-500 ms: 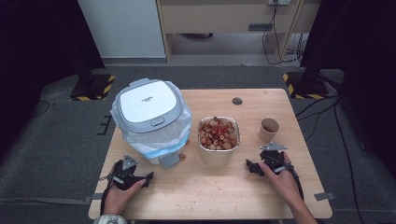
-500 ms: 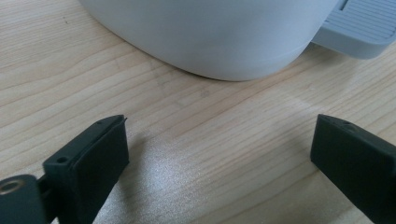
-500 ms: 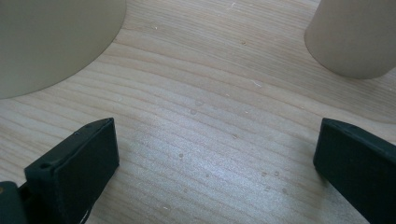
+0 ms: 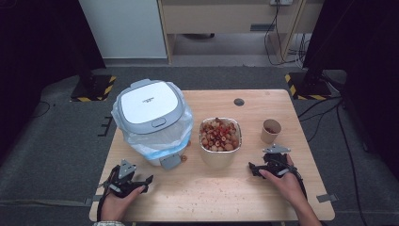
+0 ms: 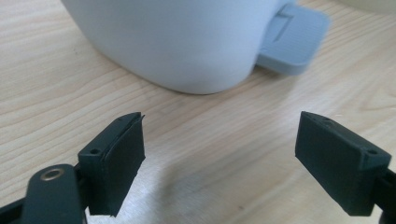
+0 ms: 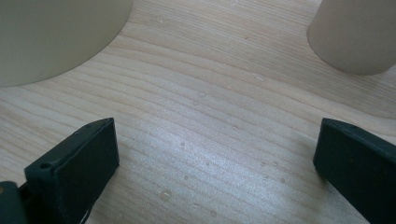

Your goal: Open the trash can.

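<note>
- The wooden table point(image 4: 263, 197) carries everything; its pale top is sprinkled with small crumbs near the front edge and has a dark round hole at the back.
- The white bin point(image 4: 153, 122) is the largest thing on it and serves as the landmark: a rounded white body, a grey-rimmed square lid with a small catch, and a clear plastic liner bunched around its rim. A grey pedal point(image 5: 292, 37) sticks out from its base toward the person.
- The square container point(image 4: 219, 139), just to the right of the bin, is pale and tapering, with a silvery rim, and is heaped with small red and tan pieces.
- The paper cup point(image 4: 271, 130), further right of the bin beyond the container, is small and brown, upright, with something dark inside.
- The left gripper point(image 4: 141, 181) rests on the table in front of the bin, near its pedal, held in the person's left hand; its black jaws stand wide apart with only bare wood between them.
- The right gripper point(image 4: 254, 168) lies well to the right of the bin, in front of the gap between container and cup; its jaws are likewise spread and grasp nothing.
</note>
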